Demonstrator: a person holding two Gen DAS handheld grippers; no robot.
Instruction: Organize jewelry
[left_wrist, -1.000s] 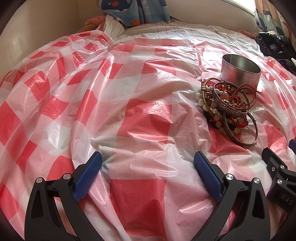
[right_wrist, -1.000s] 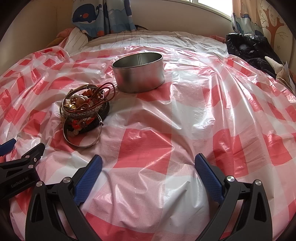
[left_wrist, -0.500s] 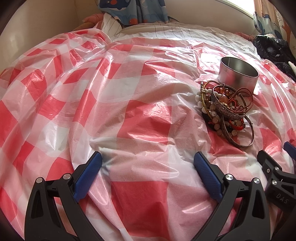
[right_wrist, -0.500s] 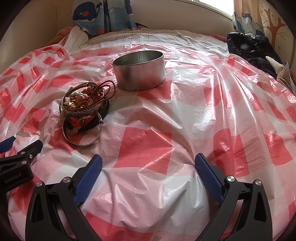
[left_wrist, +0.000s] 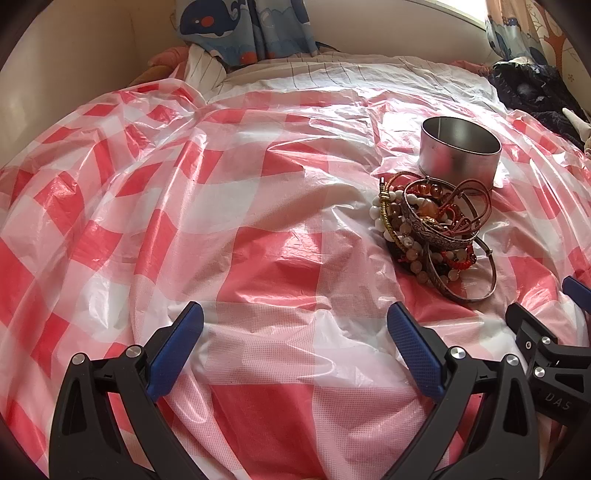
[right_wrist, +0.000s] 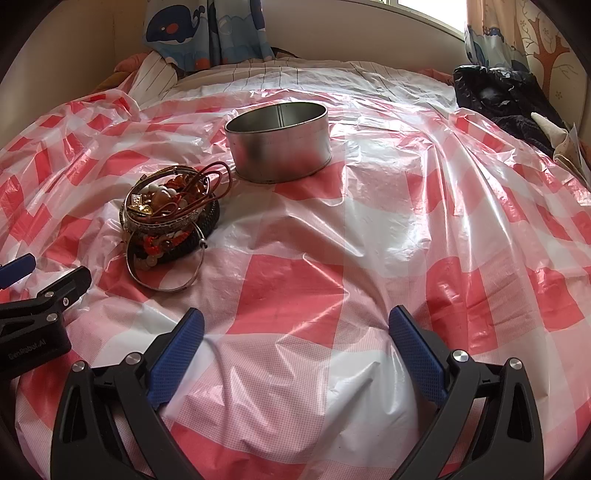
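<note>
Bangles, bead strings and cord bracelets sit tangled in one jewelry pile (left_wrist: 432, 236) on the red-and-white checked plastic sheet (left_wrist: 221, 206) spread over the bed. Lowest in the heap, a thin silver bangle (right_wrist: 162, 273) lies flat and juts toward the near edge; a wide engraved silver cuff (left_wrist: 436, 230) rides on top.

Just behind the pile, very close to it but whether touching cannot be told, stands an open round metal tin (right_wrist: 280, 147), upright; what shows of its inside is bare. Judged from this, sorting has not begun.

Left claw (left_wrist: 295, 347): blue pads spread wide, nothing between them, low over the sheet. Pile lies ahead and to its right.

Right claw (right_wrist: 295, 347): likewise spread and empty. Pile lies ahead and to its left, tin further on, nearly straight ahead.

Pile sits between the two claws' lines of approach; each claw's tip shows at the edge of the other's view. Neither looks clearly nearer. The flat bangle's protruding near rim is the most exposed piece and seems the easiest first pick for either side.

Beyond: striped bedding (right_wrist: 314, 74), whale-print curtain (right_wrist: 192, 29), dark clothing (right_wrist: 506, 99) by the window.
</note>
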